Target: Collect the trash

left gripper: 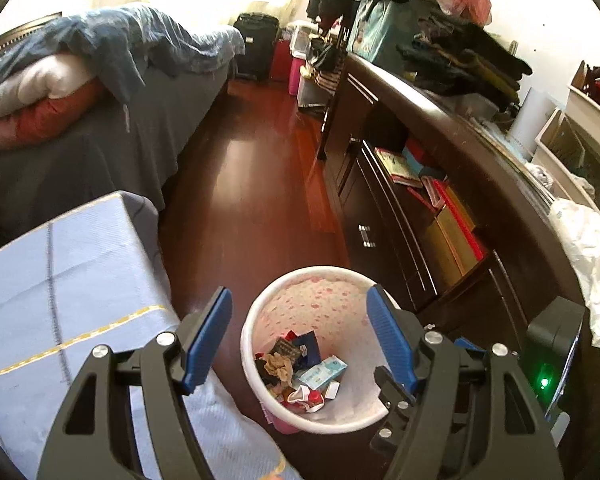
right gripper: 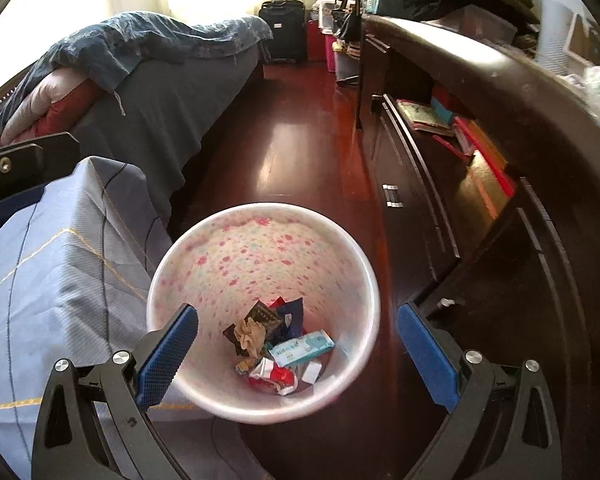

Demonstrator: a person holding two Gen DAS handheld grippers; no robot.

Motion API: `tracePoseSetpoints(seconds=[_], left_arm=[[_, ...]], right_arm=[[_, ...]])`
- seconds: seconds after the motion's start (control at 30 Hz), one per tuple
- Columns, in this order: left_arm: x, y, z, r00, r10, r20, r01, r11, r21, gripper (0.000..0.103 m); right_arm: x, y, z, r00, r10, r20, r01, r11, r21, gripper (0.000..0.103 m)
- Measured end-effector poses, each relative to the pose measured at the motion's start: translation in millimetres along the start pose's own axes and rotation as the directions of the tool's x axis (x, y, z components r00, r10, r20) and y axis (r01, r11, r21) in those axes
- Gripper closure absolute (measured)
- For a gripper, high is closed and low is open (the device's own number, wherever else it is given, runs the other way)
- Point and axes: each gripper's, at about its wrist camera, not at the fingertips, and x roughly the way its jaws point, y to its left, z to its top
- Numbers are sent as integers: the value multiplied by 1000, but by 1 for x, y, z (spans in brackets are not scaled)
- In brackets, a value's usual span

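Observation:
A round white bin with a pink flower lining stands on the wooden floor. Inside lie several pieces of trash: a light-blue tissue pack, a crumpled brown paper, a red-and-white wrapper and dark packets. My left gripper hangs above the bin, open, nothing between its blue pads. My right gripper is also over the bin, jaws wide apart and empty. Part of the left gripper shows at the left edge of the right wrist view.
A blue checked cloth covers a surface left of the bin. A bed with bedding lies beyond it. A dark wooden cabinet with books runs along the right. White plastic lies on its top. The red floor stretches ahead.

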Motion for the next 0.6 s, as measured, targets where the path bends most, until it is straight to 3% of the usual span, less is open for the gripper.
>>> tracePoseSetpoints(seconds=[0.13,0.33,0.47,0.6], left_arm=[[-40,6,-6,998,30,54,-29,999,-13,25],[-125,31,-25,977,162,141,-155,986,-59,17],[-199,55,-49,939,272,210,-252,960,-117,7],[-282,73,-82,873,398,283,-351,914,-203,3]], right_arm=[[-37,15,-7,999,-3,38,4,1000,-15,4],[-96,50,-19,994,40,98,-35,998,-54,4],[-139,79,-31,985,103,142,-88,991,-104,4],[-187,114,-44,960,213,182,-182,968,-173,4]])
